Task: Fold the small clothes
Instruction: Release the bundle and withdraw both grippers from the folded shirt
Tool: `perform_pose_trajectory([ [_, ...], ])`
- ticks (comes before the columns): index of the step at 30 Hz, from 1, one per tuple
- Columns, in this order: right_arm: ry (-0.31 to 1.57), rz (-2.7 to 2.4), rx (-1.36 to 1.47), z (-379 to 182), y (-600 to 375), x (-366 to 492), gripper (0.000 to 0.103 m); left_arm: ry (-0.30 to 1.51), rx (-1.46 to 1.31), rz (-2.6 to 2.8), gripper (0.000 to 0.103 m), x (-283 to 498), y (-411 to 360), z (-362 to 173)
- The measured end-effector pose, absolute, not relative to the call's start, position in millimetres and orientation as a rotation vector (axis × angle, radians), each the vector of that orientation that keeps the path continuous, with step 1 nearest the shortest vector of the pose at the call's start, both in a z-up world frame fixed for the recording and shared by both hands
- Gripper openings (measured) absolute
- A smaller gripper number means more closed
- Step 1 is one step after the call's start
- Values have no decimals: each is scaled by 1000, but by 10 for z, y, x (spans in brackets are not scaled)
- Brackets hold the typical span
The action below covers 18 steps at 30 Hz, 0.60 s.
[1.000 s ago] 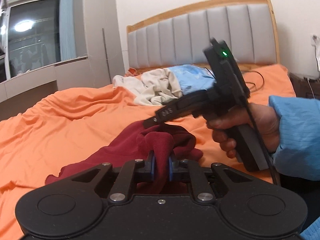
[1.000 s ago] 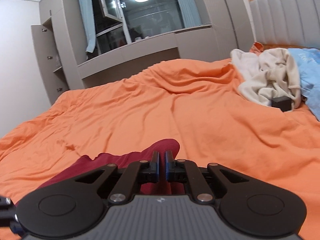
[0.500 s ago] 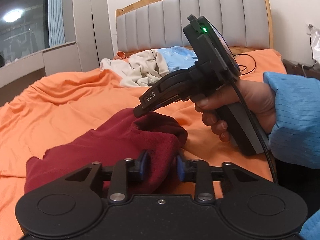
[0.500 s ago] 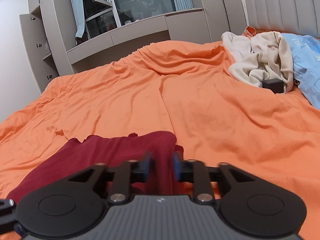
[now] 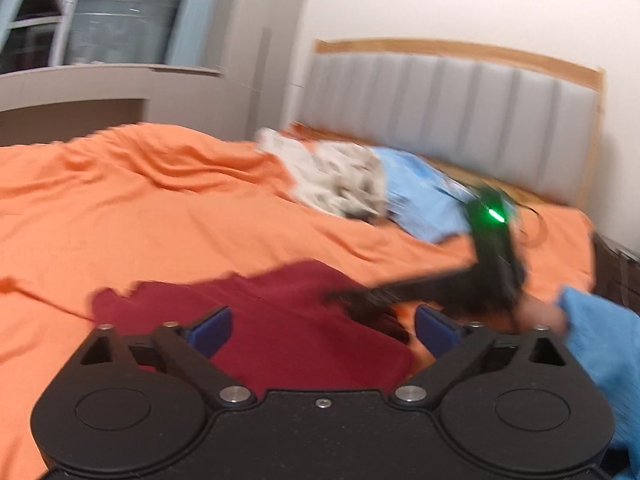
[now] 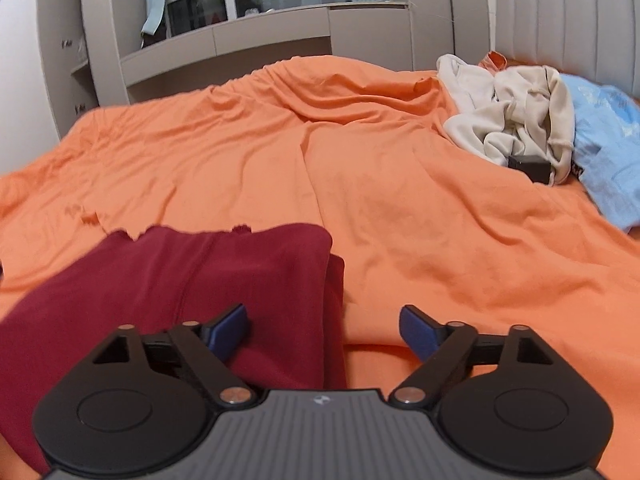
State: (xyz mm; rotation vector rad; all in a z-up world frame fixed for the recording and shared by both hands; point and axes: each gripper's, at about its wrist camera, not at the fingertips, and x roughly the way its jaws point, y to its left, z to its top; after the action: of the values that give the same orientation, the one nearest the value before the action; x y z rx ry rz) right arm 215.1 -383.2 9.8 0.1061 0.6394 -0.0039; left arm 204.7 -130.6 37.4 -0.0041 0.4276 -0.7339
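Observation:
A dark red garment (image 5: 288, 320) lies folded over on the orange bed sheet (image 5: 160, 208); it also shows in the right wrist view (image 6: 192, 280). My left gripper (image 5: 320, 328) is open just above the garment's near edge, holding nothing. My right gripper (image 6: 324, 328) is open over the garment's right edge, its left finger above the cloth and its right finger above the sheet (image 6: 400, 184). The right gripper's body shows blurred in the left wrist view (image 5: 492, 256), at the garment's right side.
A pile of beige clothes (image 6: 516, 120) and a light blue garment (image 6: 608, 148) lie near the grey headboard (image 5: 460, 120). A small black box (image 6: 530, 167) sits by the pile. Grey cabinets and a window (image 6: 280, 8) stand beyond the bed.
Both grippers, shut on the red garment a second ago, have opened and let it go. The garment has dropped flat on the sheet. The left view swings, blurred.

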Motion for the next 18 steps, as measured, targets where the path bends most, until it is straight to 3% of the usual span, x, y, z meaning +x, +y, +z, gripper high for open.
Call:
perform_pose_trajectory([
  [11,701,25,23,26,-3789,2036,103,591,-103,-382,102,2557,-744,306],
  [18,694,28,27,35,-3832,1973,103,738,-202,-363,102,2725,-544,34],
])
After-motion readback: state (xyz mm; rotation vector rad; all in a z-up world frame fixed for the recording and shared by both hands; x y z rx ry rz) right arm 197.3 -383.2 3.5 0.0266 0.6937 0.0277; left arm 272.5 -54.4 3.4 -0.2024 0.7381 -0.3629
